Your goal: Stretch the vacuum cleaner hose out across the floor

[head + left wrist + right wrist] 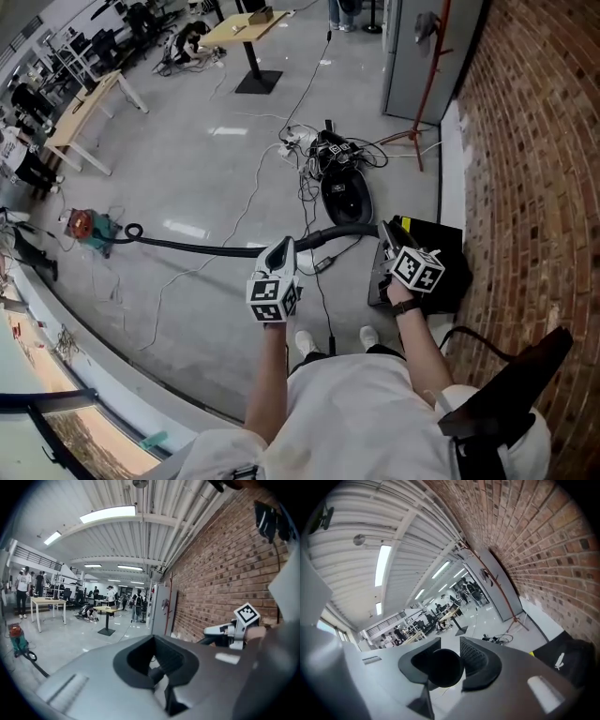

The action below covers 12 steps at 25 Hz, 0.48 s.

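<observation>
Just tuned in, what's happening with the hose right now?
A person stands by the brick wall with a claw in each hand. The right claw is shut on the black vacuum hose. The left claw is shut, over the hose in the head view; contact is unclear. The hose trails left across the floor.

Bright, even indoor light in all views. Source: long ceiling strips (110, 513), blown out white. Pale glare patches on glossy floor (186, 228). Shadows soft and faint. Strong fisheye bend throughout; brick wall (534, 141) curves toward picture edge. Black vignette in corners of both gripper views. Left gripper (159, 677) and right gripper (443, 667) close to lens, soft, out of focus. Distant hall slightly smeared.
</observation>
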{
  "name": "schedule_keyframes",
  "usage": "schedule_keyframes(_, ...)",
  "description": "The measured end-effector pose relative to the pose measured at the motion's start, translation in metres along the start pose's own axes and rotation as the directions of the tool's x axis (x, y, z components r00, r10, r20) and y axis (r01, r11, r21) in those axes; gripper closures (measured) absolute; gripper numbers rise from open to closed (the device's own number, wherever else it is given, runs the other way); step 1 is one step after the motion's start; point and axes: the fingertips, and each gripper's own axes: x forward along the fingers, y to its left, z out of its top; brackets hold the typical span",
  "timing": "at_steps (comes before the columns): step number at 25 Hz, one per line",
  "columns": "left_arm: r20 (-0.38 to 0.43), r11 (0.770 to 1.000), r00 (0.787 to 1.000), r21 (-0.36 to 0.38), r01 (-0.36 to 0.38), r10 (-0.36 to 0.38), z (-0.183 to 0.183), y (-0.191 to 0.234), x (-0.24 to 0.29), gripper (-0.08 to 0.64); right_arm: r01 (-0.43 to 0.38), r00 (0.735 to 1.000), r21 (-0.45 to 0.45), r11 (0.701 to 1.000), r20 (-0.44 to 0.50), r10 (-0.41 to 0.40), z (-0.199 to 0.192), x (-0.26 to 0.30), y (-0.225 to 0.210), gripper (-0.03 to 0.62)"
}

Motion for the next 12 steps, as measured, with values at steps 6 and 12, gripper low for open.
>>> schedule_keyframes(6, 0.021, 1.000, 0.999, -0.004, 0.024, -0.024, 0.006, 0.001, 0.003, 0.558, -0.147, 0.981, -0.195, 0.970, 0.096, 0.168, 0.053, -0.014, 0.068, 0.472)
schedule_keyframes(12, 0.061, 1.000, 0.998, -0.008, -0.014, 0.014, 0.017, 0.021, -0.009, 0.558, -0.289, 0.947, -0.327, 0.900, 0.044, 0.320, 0.046, -0.012, 0.132, 0.472)
